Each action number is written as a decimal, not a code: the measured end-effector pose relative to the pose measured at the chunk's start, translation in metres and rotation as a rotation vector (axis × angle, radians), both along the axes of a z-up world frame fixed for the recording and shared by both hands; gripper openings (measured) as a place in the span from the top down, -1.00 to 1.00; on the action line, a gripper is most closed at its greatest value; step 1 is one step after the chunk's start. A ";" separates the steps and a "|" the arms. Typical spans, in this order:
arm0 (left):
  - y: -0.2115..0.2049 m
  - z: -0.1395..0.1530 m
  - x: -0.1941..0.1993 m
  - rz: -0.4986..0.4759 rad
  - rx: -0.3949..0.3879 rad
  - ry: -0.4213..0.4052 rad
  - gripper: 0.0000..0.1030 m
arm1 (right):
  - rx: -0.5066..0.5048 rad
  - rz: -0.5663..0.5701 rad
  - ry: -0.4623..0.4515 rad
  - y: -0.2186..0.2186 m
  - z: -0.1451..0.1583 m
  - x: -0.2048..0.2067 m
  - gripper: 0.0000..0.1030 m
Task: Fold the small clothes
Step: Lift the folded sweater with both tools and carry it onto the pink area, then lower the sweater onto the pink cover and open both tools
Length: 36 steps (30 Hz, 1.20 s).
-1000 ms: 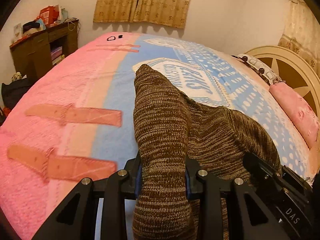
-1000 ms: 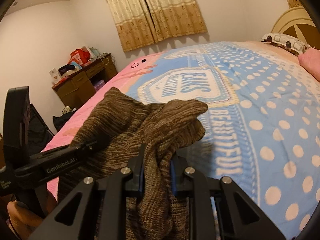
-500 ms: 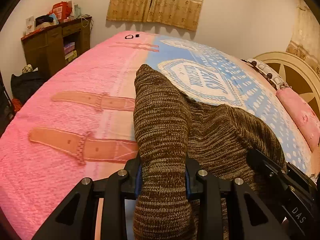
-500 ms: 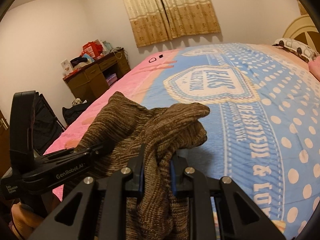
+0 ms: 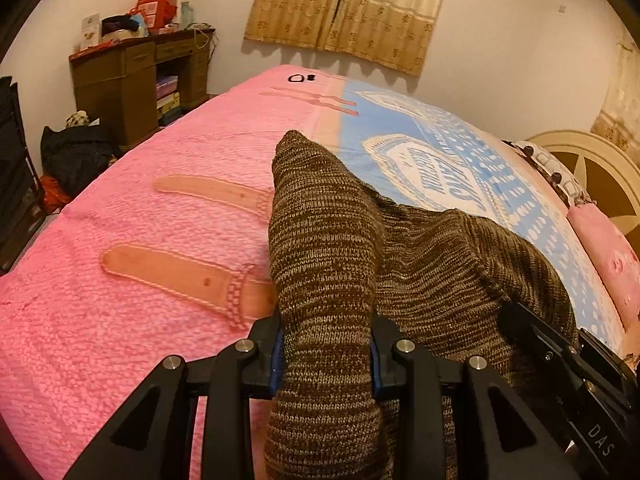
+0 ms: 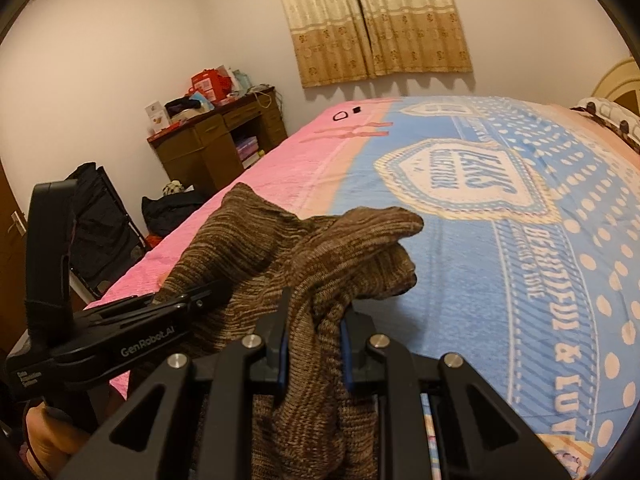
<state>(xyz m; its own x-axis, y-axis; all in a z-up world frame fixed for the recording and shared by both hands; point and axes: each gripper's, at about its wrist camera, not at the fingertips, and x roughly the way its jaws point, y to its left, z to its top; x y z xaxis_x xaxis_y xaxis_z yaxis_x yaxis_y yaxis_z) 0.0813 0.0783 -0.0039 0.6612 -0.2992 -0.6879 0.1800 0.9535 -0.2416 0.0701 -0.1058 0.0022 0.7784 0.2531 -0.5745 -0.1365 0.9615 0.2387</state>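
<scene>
Both grippers, left gripper [image 5: 325, 354] and right gripper [image 6: 312, 340], jaws clamped on the brown knit garment [image 5: 332, 240], have swung it toward nine o'clock above the bed [image 5: 120, 280]; it hangs bunched, unfolded, likely being repositioned for spreading.

We find the brown knit garment [image 5: 332, 248] cut off at the bottom edge in both views. It covers the left claw [image 5: 326, 356] fingertips and the right claw [image 6: 314, 344] fingertips. Items on the worktop [image 6: 216, 128] are too small to identify.
</scene>
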 end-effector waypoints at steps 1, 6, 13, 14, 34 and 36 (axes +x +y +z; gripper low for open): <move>0.003 -0.001 0.000 0.007 0.003 0.000 0.37 | -0.005 0.007 -0.001 0.004 0.000 0.001 0.57; 0.017 -0.004 0.002 0.032 0.002 0.003 0.37 | -0.004 0.028 0.007 0.018 -0.002 0.007 0.57; 0.035 -0.006 0.005 0.068 -0.001 0.008 0.37 | -0.019 0.065 0.011 0.037 -0.003 0.017 0.57; 0.037 -0.006 0.006 0.071 0.002 0.005 0.37 | -0.020 0.070 0.011 0.039 -0.003 0.017 0.57; 0.116 -0.012 0.111 0.230 0.117 -0.080 0.32 | -0.100 0.202 -0.161 0.130 -0.008 0.121 0.57; 0.128 -0.042 0.129 0.225 0.089 0.032 0.30 | -0.109 0.201 -0.083 0.137 -0.034 0.149 0.56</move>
